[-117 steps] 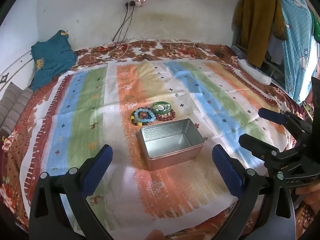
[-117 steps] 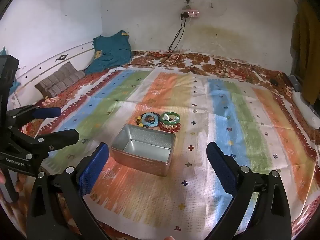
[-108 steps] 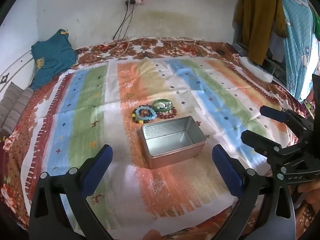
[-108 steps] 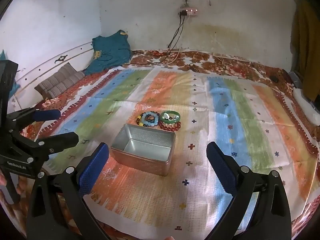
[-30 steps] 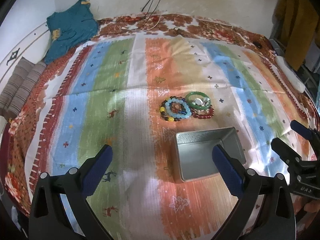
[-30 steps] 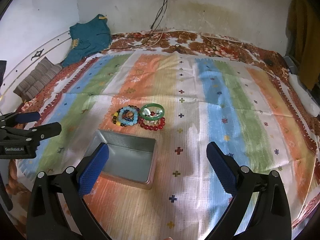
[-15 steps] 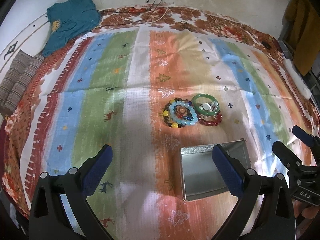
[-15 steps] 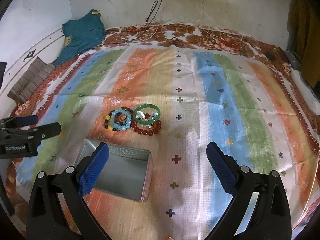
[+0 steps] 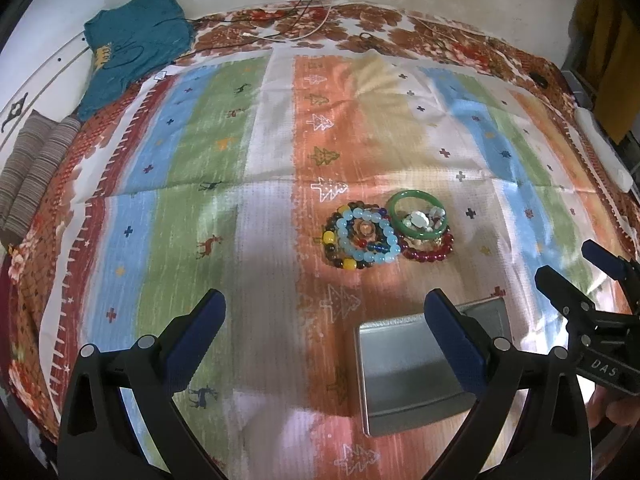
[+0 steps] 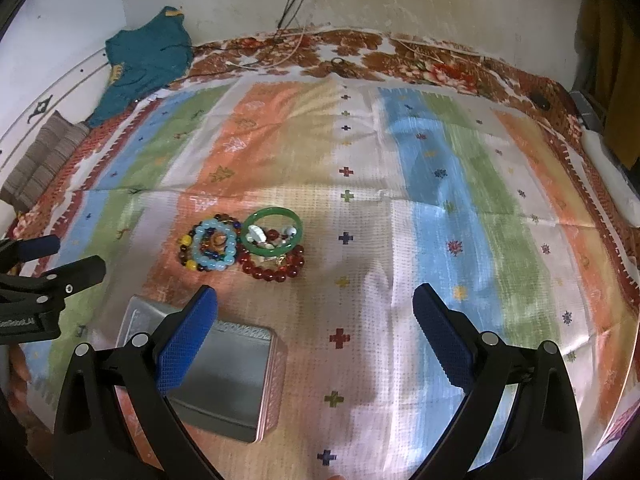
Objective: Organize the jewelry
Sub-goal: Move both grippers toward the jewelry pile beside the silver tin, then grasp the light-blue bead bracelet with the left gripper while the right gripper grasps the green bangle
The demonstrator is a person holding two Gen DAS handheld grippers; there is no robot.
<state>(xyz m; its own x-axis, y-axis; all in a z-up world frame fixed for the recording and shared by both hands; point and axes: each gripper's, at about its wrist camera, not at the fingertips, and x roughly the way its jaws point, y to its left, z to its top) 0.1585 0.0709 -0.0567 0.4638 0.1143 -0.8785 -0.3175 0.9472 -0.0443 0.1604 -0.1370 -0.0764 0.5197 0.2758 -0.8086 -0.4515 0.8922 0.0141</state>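
Observation:
A pile of jewelry lies on the striped cloth: a light blue bead bracelet (image 9: pixel 368 236) over a dark multicolour one, a green bangle (image 9: pixel 416 210) with small pieces inside, and a red bead bracelet (image 9: pixel 428 250). The same pile shows in the right wrist view, with the blue bracelet (image 10: pixel 214 250), bangle (image 10: pixel 272 234) and red beads (image 10: pixel 276 268). An empty open metal tin (image 9: pixel 412 368) (image 10: pixel 224 376) sits just nearer than the pile. My left gripper (image 9: pixel 326 328) is open and empty above the cloth, left of the tin. My right gripper (image 10: pixel 314 328) is open and empty, right of the tin.
A teal garment (image 9: pixel 136 40) and grey striped cushions (image 9: pixel 28 168) lie at the far left. Cables (image 9: pixel 304 20) run down the back wall onto the floral bedsheet (image 9: pixel 440 40). A white object (image 9: pixel 604 156) lies at the right edge, near hanging clothes.
Both grippers have moved forward and lower toward the jewelry, so the pile and tin look nearer and larger. Both stay open. Nothing on the cloth has moved.

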